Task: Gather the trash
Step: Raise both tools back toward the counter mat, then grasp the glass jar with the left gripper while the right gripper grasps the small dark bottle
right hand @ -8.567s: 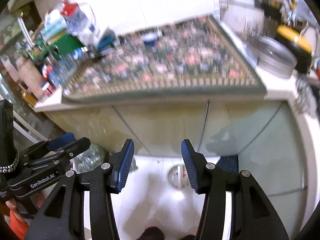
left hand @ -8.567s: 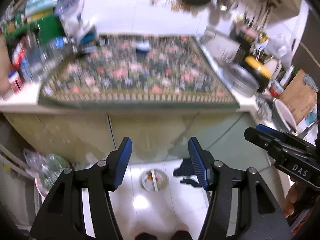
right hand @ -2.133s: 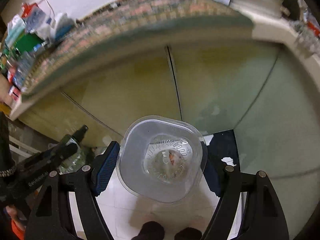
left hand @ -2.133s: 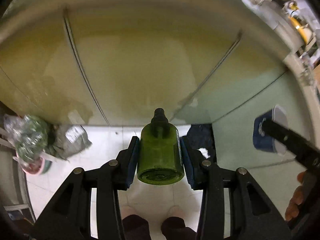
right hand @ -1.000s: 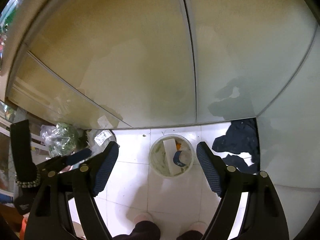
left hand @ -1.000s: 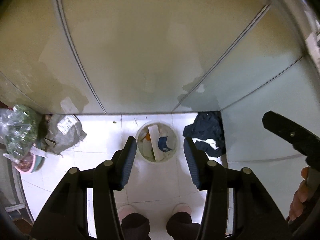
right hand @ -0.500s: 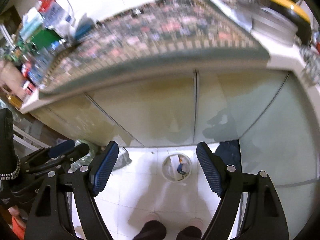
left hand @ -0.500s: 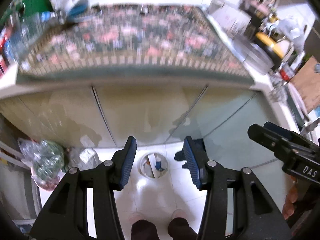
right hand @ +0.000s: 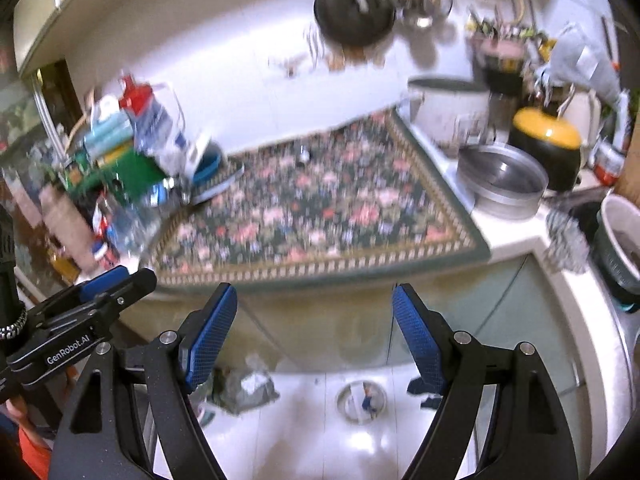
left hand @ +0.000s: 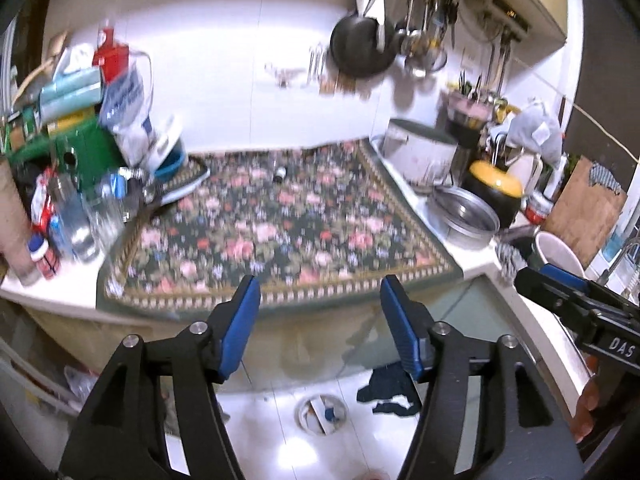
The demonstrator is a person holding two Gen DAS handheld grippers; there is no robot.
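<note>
1. Both claws are empty. The left claw (left hand: pixel 320 320) has its jaws opening with nothing between them; the right claw (right hand: pixel 314 334) stands spread wide, also with nothing between the pads.
2. The bin (left hand: pixel 322 415) sits on the white floor below, in front of the cabinet doors, with scraps already in it. In the right view it shows again (right hand: pixel 361 400), low between the fingers.
3. The table (left hand: pixel 412 196) carries a floral mat (left hand: pixel 276 236). The mat is nearly bare. The one loose small thing on it is a little dark bottle (left hand: pixel 279 174), near the far edge, close to the wall; the right view shows it too (right hand: pixel 304 155), blurred.
4. Judged as the next trash item, the bottle lies ahead of and above both claws, across the whole depth of the mat. It looks upright, so its long axis would run vertical, though blur leaves that unsure.
5. In the left view it sits slightly left of the gap between the fingers; in the right view it falls about on the gap's centre line. Neither hand is clearly nearer.
6. The clutter (left hand: pixel 80 160) at the left end of the table stands near the bottle's side, so a reach from the right looks freer.
</note>
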